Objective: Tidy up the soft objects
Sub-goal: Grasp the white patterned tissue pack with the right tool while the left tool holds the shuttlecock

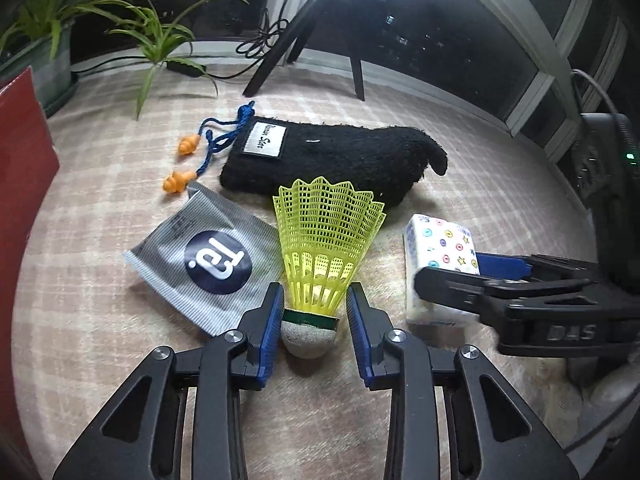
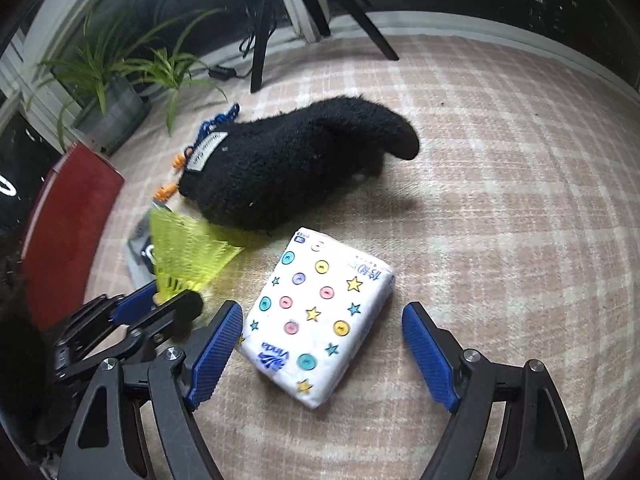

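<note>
Left gripper (image 1: 315,298): angled down at the checked blanket (image 1: 100,208), jaws partly apart, clamped on nothing. Between its blue pads, the grey cork nose of a yellow shuttlecock (image 1: 326,232), lying on the blanket with the skirt fanning away from the tool. Left pad against or very nearly against the cork; a clear gap on the right pad's side.

Just left of that gripper's tip, a silver striped sachet (image 1: 200,264) with a dark round logo, flat on the blanket. Straight ahead beyond the shuttlecock, a black fuzzy mitten (image 1: 340,156) with a white label. Ahead and to the left, a pair of orange earplugs (image 1: 186,146) on a blue cord, beside the mitten's cuff. Far left, a red board (image 1: 24,184); far ahead, a potted plant (image 1: 160,40) and tripod legs (image 1: 316,28).

Right gripper (image 2: 323,314): pointed steeply down, jaws wide apart, gripping nothing. Between and just ahead of its pads, a white tissue pack (image 2: 320,280) printed with buttons and stars, lying slantwise on the blanket. Left pad close beside the pack's near corner, contact hard to judge; right pad well clear. Left gripper just off to its left.
</note>
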Tool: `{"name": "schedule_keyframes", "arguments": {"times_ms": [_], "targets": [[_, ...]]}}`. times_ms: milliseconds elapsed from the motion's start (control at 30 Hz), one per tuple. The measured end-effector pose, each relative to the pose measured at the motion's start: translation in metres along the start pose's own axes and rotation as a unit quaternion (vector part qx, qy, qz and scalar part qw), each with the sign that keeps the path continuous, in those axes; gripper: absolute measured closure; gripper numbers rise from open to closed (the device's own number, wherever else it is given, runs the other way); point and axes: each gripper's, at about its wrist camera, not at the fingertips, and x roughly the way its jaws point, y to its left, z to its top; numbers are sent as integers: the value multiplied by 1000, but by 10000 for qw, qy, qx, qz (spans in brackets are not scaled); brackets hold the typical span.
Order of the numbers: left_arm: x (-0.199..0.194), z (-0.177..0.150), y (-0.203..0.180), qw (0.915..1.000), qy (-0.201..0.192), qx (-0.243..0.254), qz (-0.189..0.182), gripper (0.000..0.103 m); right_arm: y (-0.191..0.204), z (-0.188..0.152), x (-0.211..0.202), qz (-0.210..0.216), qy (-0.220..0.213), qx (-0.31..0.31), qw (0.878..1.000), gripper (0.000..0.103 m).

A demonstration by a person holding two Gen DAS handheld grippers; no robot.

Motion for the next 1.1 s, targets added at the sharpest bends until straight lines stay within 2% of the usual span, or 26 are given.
{"name": "schedule_keyframes", "arguments": {"times_ms": [167,300,433,633,833,1100], "targets": [[-4,-4,3,10000,-2,-54,1,73,12,3,5,-287,55,-508,9983,28],[-9,-8,5,9999,12,-150,-37,73,17,5,9,-753,143,-1093,9911,48],[-13,-15,6,9997,4,-226,-54,73,8,10,7,-545,164,-1153,9917,54],[-17,-19,3,9997,42,-257,-44,73,5,8,6,-412,66,-1215,9917,56],[-20,-20,2,9994,21,-343,-62,75,-7,1,-13,-147,-196,-910,9955,57],[-33,-21,-2,9981,-86,-534,-292,76,-2,-10,-40,-37,-493,-910,9946,57]]}}
